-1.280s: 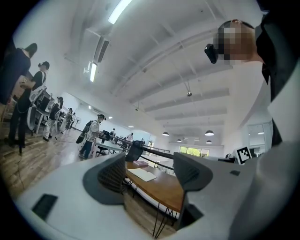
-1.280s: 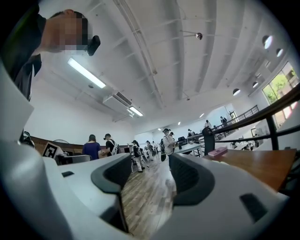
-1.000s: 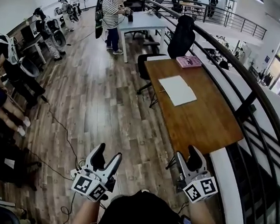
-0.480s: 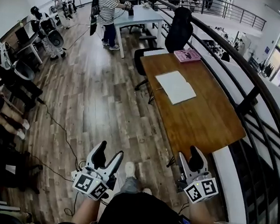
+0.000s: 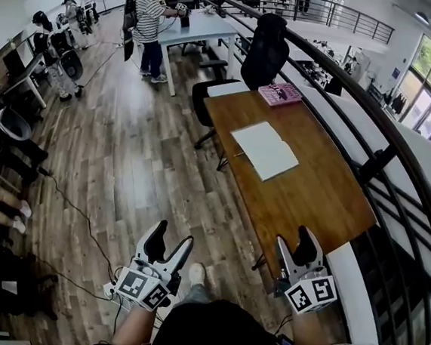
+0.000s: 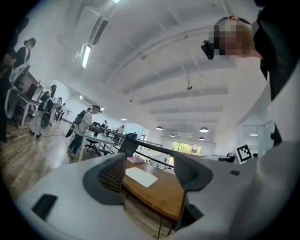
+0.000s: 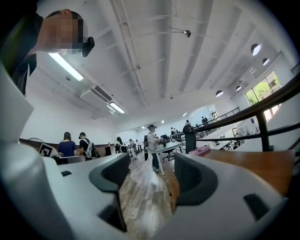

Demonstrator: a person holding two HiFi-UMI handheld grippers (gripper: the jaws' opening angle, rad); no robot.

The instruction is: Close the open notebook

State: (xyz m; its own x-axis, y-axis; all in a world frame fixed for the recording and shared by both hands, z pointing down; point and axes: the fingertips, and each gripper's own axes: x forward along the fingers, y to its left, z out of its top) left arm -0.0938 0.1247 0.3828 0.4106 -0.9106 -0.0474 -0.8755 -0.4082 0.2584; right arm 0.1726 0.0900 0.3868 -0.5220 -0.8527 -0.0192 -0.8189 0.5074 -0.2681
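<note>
White notebook point(image 5: 265, 150) lies open on bench point(image 5: 315, 196); left hand-held gripper point(image 5: 171, 236) gapes empty, right hand-held gripper point(image 5: 296, 242), also empty, has just been opening.

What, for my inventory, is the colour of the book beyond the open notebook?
The book is pink; clearest in the head view.

open notebook on wooden table, both grippers held short of it
notebook point(image 5: 264, 150) lies open, white pages up, mid-table point(image 5: 315, 196); pink book point(image 5: 279, 94) near the far end, well apart. left gripper point(image 5: 170, 237) over the floor point(image 5: 126, 159), jaws apart, empty. right gripper point(image 5: 294, 245) by the table's near corner, jaws just opened wider, nothing between.
</note>
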